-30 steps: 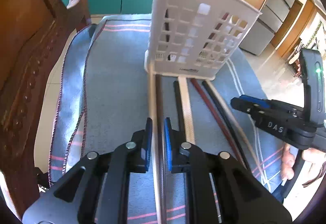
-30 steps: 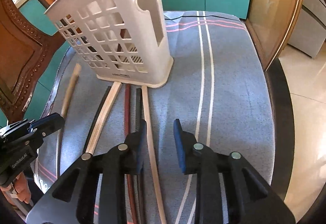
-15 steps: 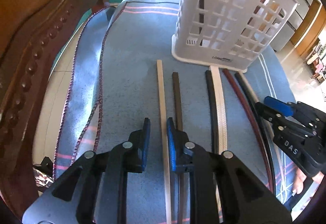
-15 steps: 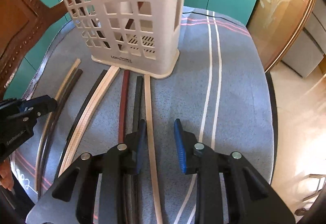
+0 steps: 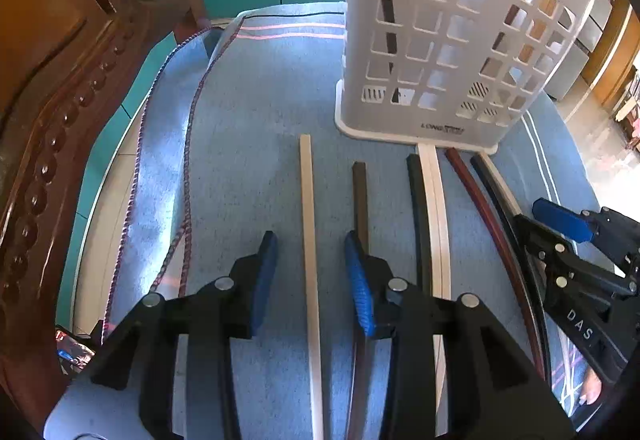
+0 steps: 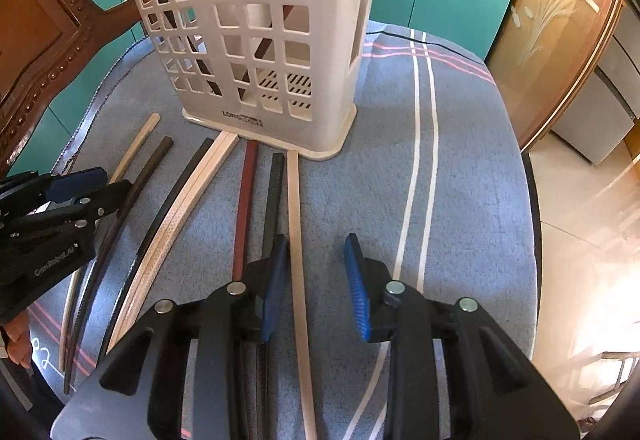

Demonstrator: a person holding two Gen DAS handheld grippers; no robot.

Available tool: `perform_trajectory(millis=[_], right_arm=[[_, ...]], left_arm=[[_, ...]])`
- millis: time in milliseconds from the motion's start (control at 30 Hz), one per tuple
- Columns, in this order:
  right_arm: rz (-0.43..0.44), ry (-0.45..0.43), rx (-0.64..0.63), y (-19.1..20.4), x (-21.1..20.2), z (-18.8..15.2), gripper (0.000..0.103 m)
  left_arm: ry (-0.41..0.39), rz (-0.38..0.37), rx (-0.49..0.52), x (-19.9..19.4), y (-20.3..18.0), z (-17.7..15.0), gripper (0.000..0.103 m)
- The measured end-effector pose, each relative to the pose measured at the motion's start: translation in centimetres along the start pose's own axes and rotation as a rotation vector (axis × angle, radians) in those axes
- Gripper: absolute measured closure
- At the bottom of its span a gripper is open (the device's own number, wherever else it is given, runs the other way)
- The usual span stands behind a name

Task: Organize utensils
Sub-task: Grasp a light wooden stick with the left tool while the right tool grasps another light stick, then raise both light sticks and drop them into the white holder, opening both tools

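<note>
Left wrist view shows the left gripper (image 5: pixel 310 274) with its jaws spread; they have just been opening, and a pale chopstick (image 5: pixel 308 224) lies between them on the blue cloth (image 5: pixel 248 144), touched by neither pad. Its long axis runs away from the claw, toward the white basket (image 5: pixel 448 40). A dark chopstick (image 5: pixel 360 192) lies just beside it, parallel. In the right wrist view, the right gripper (image 6: pixel 316 282) is also spread, over another pale chopstick (image 6: pixel 295 224) that points at the basket base.
</note>
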State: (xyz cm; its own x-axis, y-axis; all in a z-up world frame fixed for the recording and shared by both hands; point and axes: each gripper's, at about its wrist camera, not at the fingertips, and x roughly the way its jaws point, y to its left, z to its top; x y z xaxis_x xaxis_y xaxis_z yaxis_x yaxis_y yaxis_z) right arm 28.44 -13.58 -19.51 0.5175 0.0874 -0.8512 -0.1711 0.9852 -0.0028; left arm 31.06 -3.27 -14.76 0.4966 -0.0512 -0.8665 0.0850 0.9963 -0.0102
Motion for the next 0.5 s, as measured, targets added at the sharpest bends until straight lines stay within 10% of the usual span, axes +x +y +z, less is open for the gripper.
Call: perform_trajectory(millis=[167, 500], right_arm=[[0.025, 0.003, 0.009, -0.4, -0.2, 0.2, 0.084], [0.135, -0.069, 0.006, -0.8, -4.1, 0.5, 0.097]], left_arm=[[-0.002, -0.003, 0.019, -0.1, -0.3, 0.1, 0.094], [-0.117, -0.007, 0.023, -3.6, 0.0, -0.2, 0.096]])
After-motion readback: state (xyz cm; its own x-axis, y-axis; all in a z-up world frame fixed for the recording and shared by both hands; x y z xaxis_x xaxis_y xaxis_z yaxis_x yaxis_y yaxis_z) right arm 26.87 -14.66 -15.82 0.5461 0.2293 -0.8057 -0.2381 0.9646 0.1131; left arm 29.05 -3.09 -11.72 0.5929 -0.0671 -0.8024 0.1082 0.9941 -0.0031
